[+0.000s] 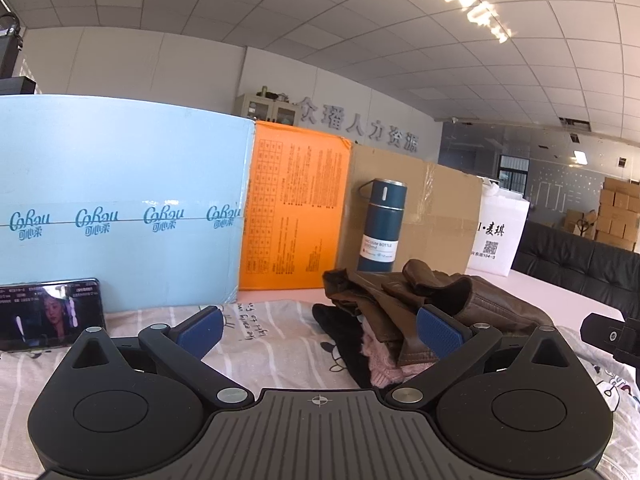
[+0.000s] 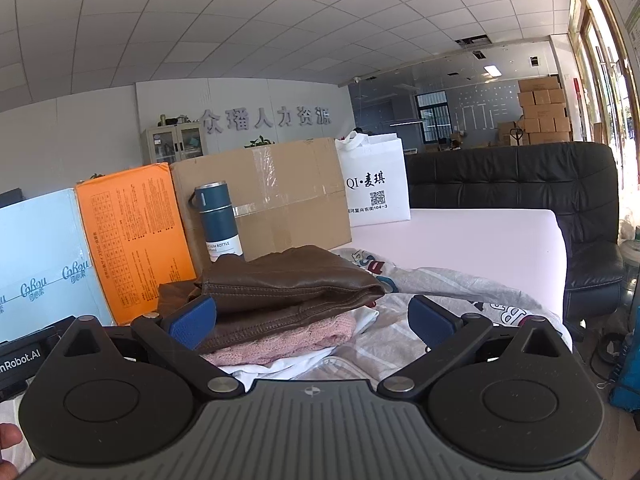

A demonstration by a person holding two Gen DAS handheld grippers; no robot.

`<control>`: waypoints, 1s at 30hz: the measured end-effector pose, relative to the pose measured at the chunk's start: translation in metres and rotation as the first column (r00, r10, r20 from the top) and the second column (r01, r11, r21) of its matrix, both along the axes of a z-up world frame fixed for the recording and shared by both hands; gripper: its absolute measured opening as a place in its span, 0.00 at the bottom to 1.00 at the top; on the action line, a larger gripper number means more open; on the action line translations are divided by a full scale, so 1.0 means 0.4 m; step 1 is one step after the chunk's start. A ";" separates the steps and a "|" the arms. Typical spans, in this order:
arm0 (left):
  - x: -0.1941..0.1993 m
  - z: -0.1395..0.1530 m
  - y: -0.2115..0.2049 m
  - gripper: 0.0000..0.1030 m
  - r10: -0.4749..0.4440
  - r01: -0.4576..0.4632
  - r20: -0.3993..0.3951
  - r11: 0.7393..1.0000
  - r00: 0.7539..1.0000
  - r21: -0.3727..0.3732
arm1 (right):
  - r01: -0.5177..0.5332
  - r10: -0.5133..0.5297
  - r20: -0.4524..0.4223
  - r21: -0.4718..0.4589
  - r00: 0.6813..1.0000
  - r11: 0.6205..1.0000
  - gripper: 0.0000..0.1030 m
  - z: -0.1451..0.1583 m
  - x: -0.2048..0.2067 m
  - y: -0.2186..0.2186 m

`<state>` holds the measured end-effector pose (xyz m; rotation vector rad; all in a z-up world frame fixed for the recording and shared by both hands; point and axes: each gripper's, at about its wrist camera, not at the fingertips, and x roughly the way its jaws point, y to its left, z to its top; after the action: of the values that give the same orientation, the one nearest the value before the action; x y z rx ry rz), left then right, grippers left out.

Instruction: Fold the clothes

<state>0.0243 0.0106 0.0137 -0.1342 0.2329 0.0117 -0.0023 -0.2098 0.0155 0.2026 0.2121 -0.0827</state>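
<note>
1. The left tongs (image 1: 320,330) are held level, low in the frame, pointing toward the row of boxes at the back. Their blue pads (image 1: 438,336) stand wide apart with nothing between them.
2. The right pad of the left tongs overlaps the near edge of the clothes pile in the picture; whether it touches the cloth cannot be told.
3. The right tongs (image 2: 316,322) are also level and low in the frame, spread wide and holding nothing. Their left pad (image 2: 192,322) sits just beside the pile's near left corner.
4. The pile is at centre frame in both views: a brown leather jacket (image 2: 288,280) folded on top, a pink knit (image 2: 280,342) beneath it, and white cloth (image 2: 276,366) at the bottom. A black garment (image 1: 344,334) shows at the pile's left in the left wrist view.
5. The pile lies on a striped printed sheet (image 1: 276,320) spread over the pink worktop (image 2: 460,236).
6. Behind the pile stands a dark blue vacuum bottle (image 1: 382,226), in front of a cardboard box (image 1: 432,208), with an orange box (image 1: 296,208) and a light blue box (image 1: 120,200) to the left and a white bag (image 1: 498,232) to the right.
7. A phone (image 1: 50,312) with a lit screen leans at lower left of the left wrist view.
8. Fingertips (image 2: 10,438) show at the lower left edge of the right wrist view.
</note>
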 end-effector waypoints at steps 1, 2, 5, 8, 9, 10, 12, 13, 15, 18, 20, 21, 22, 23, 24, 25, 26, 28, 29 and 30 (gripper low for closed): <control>0.000 -0.002 -0.002 1.00 -0.014 0.014 -0.007 1.000 1.000 0.003 | -0.004 0.004 -0.003 0.001 1.000 1.000 1.00 -0.003 0.004 0.001; 0.000 -0.003 -0.006 1.00 -0.025 0.025 -0.016 1.000 1.000 0.013 | -0.008 0.008 -0.006 0.003 1.000 1.000 1.00 -0.006 0.008 0.002; -0.003 -0.009 -0.020 1.00 -0.045 0.046 -0.020 0.998 0.999 0.038 | -0.023 0.024 -0.012 0.020 1.000 1.000 1.00 -0.014 0.016 -0.001; -0.008 -0.011 -0.026 1.00 -0.060 0.061 -0.022 0.997 0.998 0.042 | -0.034 0.035 -0.016 0.036 0.999 0.999 1.00 -0.018 0.019 -0.005; -0.009 -0.010 -0.026 1.00 -0.061 0.062 -0.023 0.997 0.998 0.043 | -0.036 0.037 -0.017 0.040 0.999 0.999 1.00 -0.019 0.020 -0.006; -0.010 -0.010 -0.026 1.00 -0.061 0.062 -0.024 0.997 0.998 0.043 | -0.036 0.037 -0.018 0.042 0.999 0.998 1.00 -0.019 0.019 -0.007; -0.010 -0.010 -0.026 1.00 -0.062 0.063 -0.025 0.997 0.998 0.040 | -0.038 0.039 -0.020 0.045 0.999 0.998 1.00 -0.021 0.018 -0.008; -0.008 -0.010 -0.025 1.00 -0.063 0.064 -0.026 0.997 0.998 0.039 | -0.040 0.041 -0.020 0.047 0.999 0.998 1.00 -0.022 0.018 -0.008; -0.005 -0.009 -0.025 1.00 -0.064 0.065 -0.027 0.997 0.998 0.039 | -0.042 0.043 -0.021 0.048 0.999 0.998 1.00 -0.023 0.017 -0.009; -0.006 -0.010 -0.028 1.00 -0.070 0.071 -0.029 0.997 0.997 0.042 | -0.044 0.045 -0.021 0.048 0.999 0.998 1.00 -0.023 0.017 -0.008; -0.006 -0.010 -0.029 1.00 -0.070 0.071 -0.029 0.996 0.997 0.045 | -0.047 0.048 -0.022 0.047 0.999 0.998 1.00 -0.023 0.016 -0.005; -0.004 -0.011 -0.030 1.00 -0.070 0.071 -0.030 0.996 0.997 0.045 | -0.048 0.049 -0.023 0.047 0.999 0.998 1.00 -0.023 0.016 -0.005; -0.003 -0.011 -0.030 1.00 -0.070 0.072 -0.031 0.996 0.997 0.045 | -0.049 0.050 -0.024 0.046 0.998 0.998 1.00 -0.024 0.017 -0.004; -0.001 -0.011 -0.031 1.00 -0.070 0.072 -0.032 0.996 0.997 0.045 | -0.050 0.051 -0.024 0.046 0.998 0.998 1.00 -0.024 0.017 -0.004; 0.000 -0.011 -0.031 1.00 -0.070 0.072 -0.032 0.996 0.997 0.045 | -0.051 0.052 -0.025 0.046 0.998 0.998 1.00 -0.025 0.018 -0.003; 0.000 -0.011 -0.031 1.00 -0.070 0.072 -0.032 0.996 0.997 0.045 | -0.052 0.053 -0.026 0.045 0.998 0.998 1.00 -0.025 0.018 -0.002; 0.000 -0.012 -0.031 1.00 -0.070 0.071 -0.032 0.996 0.997 0.046 | -0.052 0.053 -0.026 0.045 0.998 0.998 1.00 -0.026 0.019 -0.002; 0.001 -0.012 -0.032 1.00 -0.069 0.071 -0.033 0.996 0.997 0.046 | -0.053 0.054 -0.026 0.044 0.998 0.998 1.00 -0.026 0.019 -0.001; 0.001 -0.012 -0.032 1.00 -0.069 0.071 -0.034 0.996 0.997 0.047 | -0.054 0.055 -0.026 0.043 0.998 0.998 1.00 -0.026 0.019 -0.001; 0.001 -0.013 -0.032 1.00 -0.070 0.071 -0.034 0.996 0.997 0.046 | -0.055 0.056 -0.025 0.043 0.998 0.998 1.00 -0.026 0.018 -0.001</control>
<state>0.0247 -0.0022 0.0087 -0.0783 0.2690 -0.0508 0.0049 -0.2101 0.0053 0.2375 0.2459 -0.0262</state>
